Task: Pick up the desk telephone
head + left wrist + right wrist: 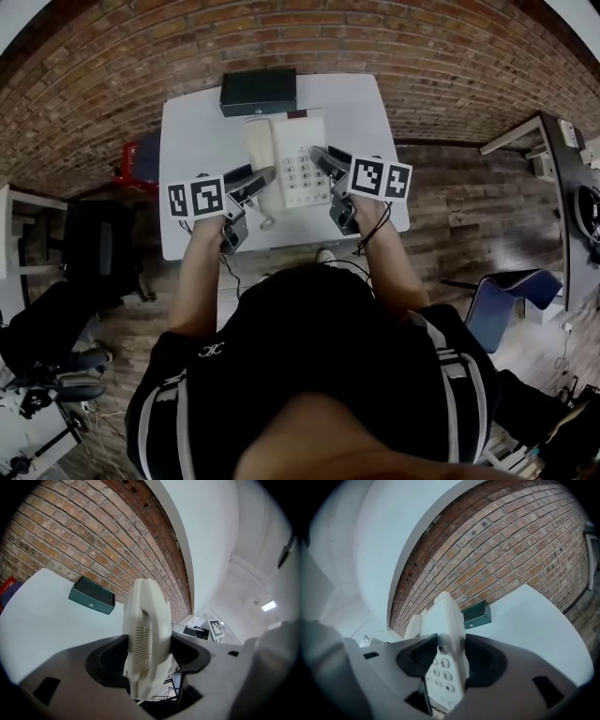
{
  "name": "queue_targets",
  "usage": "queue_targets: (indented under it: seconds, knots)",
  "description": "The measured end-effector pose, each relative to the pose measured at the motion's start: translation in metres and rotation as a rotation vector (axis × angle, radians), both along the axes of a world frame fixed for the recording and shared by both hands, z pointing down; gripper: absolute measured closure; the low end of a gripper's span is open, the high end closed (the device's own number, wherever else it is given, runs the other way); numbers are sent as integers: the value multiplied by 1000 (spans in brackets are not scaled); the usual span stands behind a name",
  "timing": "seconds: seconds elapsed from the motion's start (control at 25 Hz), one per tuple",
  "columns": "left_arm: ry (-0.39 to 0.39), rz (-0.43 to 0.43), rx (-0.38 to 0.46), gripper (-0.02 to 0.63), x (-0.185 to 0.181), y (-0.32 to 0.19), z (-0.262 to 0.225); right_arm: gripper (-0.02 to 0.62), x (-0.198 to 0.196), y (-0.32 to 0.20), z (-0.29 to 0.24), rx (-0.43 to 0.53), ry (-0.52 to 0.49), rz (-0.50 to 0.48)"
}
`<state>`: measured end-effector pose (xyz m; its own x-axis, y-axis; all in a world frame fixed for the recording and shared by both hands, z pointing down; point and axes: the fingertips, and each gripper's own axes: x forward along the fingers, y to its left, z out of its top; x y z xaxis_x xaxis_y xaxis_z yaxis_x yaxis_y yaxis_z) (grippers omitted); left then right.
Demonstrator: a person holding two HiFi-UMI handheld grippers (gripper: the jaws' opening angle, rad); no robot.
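Observation:
The cream desk telephone (292, 159) hangs above the white table (187, 131), held from both sides. My left gripper (264, 178) is shut on its left edge, where the handset (145, 634) lies; the black pads press on both faces. My right gripper (322, 159) is shut on the right edge beside the keypad (440, 674). In the right gripper view the telephone (443, 634) stands on edge between the jaws, and its handset (412, 623) shows at the far side. A thin cord trails below the phone.
A dark green box (258, 91) sits at the table's far edge, also seen as the green box (92, 601) and the green box (477, 614). A brick wall (394, 47) runs behind. A black chair (94, 248) stands left, a blue chair (511, 295) right.

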<state>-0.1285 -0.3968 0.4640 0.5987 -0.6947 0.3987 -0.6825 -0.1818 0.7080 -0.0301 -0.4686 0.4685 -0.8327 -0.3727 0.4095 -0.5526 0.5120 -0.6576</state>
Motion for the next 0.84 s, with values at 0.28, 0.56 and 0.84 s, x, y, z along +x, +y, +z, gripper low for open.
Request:
queue_targets:
  seconds: [0.28,0.56,0.84]
  knots:
    - [-19,7,-4,316,-1,9,-2,426,-1,9,-1,-6,0,-3]
    - [-36,19,-9,318,3,9,-3,428,2,9,-1,-9,6,-7]
    - [-49,24,-11,318,5,9,-3,430,3,8,-3,-6,5,-8]
